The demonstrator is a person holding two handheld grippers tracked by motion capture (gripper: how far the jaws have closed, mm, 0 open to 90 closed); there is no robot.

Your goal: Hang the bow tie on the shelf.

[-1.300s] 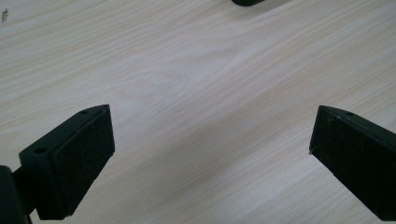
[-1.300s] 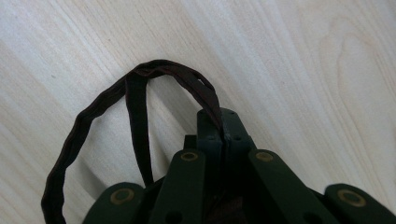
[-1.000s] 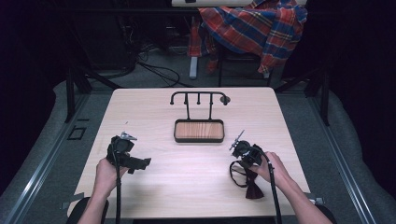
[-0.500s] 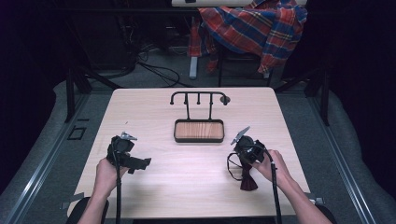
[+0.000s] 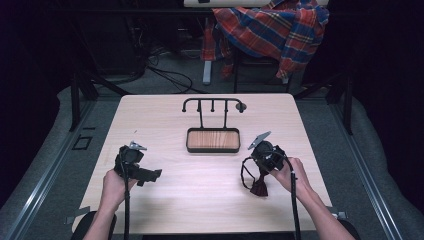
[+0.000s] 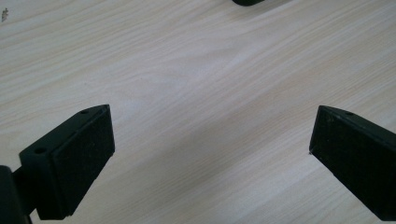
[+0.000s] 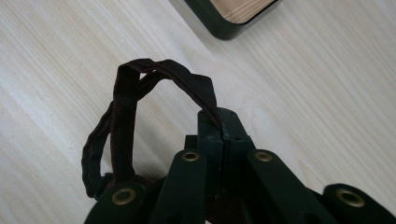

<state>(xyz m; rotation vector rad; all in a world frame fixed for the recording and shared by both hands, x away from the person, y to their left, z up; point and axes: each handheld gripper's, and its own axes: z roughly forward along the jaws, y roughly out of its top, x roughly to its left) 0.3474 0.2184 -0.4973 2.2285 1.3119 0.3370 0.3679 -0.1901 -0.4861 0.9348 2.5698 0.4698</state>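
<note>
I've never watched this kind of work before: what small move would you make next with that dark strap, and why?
Probably lift the right gripper toward the hook rack. Its jaws are shut on the dark strap, whose loop stands free, while the tail end seems to rest on the table. The left gripper is open over bare wood.

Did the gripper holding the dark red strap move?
Yes. The right gripper, shut on the dark red strap, moved slightly forward, toward the wooden tray.
</note>
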